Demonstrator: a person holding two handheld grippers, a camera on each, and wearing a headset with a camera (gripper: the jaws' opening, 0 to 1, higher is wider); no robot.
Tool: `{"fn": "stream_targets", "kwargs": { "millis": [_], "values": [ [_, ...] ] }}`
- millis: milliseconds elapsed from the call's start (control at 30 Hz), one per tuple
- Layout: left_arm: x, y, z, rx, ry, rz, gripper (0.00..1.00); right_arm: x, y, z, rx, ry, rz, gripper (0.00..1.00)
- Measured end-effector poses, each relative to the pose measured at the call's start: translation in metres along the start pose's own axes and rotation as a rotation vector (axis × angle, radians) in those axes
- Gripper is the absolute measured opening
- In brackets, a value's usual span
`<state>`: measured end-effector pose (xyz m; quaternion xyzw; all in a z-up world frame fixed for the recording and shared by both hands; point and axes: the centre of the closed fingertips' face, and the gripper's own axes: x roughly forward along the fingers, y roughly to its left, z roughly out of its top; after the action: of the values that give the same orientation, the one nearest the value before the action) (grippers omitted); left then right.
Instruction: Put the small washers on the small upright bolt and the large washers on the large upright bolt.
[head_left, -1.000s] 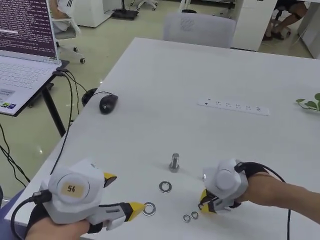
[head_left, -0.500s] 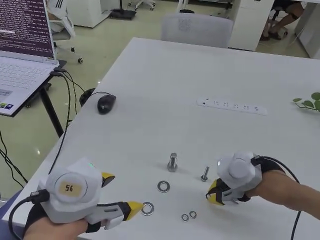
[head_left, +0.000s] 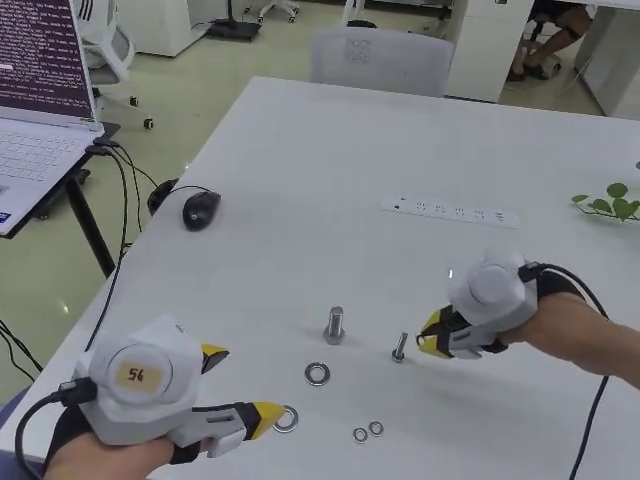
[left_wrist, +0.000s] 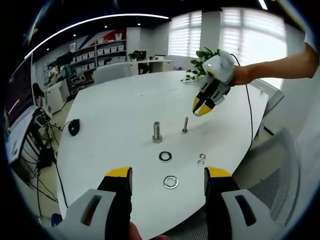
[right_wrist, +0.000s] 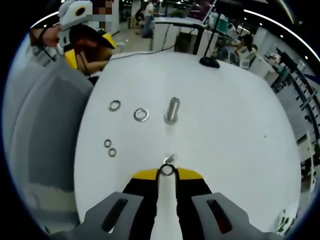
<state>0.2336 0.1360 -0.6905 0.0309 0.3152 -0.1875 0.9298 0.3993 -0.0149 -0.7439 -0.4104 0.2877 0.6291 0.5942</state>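
The left gripper (head_left: 242, 384) is held wide open low over the table (head_left: 300, 200), with a large washer (head_left: 286, 418) lying just ahead of its jaws. The right gripper (head_left: 428, 340) is closed on nothing, just beside the upright small bolt (head_left: 399, 347). A second large washer (head_left: 317, 374) is seen near the upright large bolt (head_left: 334, 325). Two small washers (head_left: 360, 435) lie side by side.

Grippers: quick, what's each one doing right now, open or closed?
Left gripper: open, empty.
Right gripper: shut, apparently holding nothing; small bolt stands just ahead.
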Motion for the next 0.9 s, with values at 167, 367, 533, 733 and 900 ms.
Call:
{"fn": "stream_targets", "kwargs": {
  "millis": [167,367,533,733,900],
  "values": [
    [0.0,0.001,-0.002,-0.005,0.001,0.004,0.58,0.0,-0.01,0.012,-0.046,0.009,0.008,0.13],
    [-0.002,0.003,-0.003,-0.01,0.004,0.011,0.58,0.01,-0.008,0.013,-0.1,0.054,0.045,0.13],
    [-0.003,0.003,-0.004,-0.015,0.005,0.013,0.58,0.018,-0.006,0.008,-0.117,0.082,0.067,0.13],
    [-0.003,0.004,-0.005,-0.016,0.006,0.014,0.58,0.021,-0.006,0.007,-0.119,0.091,0.076,0.13],
    [-0.003,0.004,-0.005,-0.017,0.006,0.014,0.58,0.023,-0.005,0.006,-0.124,0.099,0.084,0.13]
  ]
}}
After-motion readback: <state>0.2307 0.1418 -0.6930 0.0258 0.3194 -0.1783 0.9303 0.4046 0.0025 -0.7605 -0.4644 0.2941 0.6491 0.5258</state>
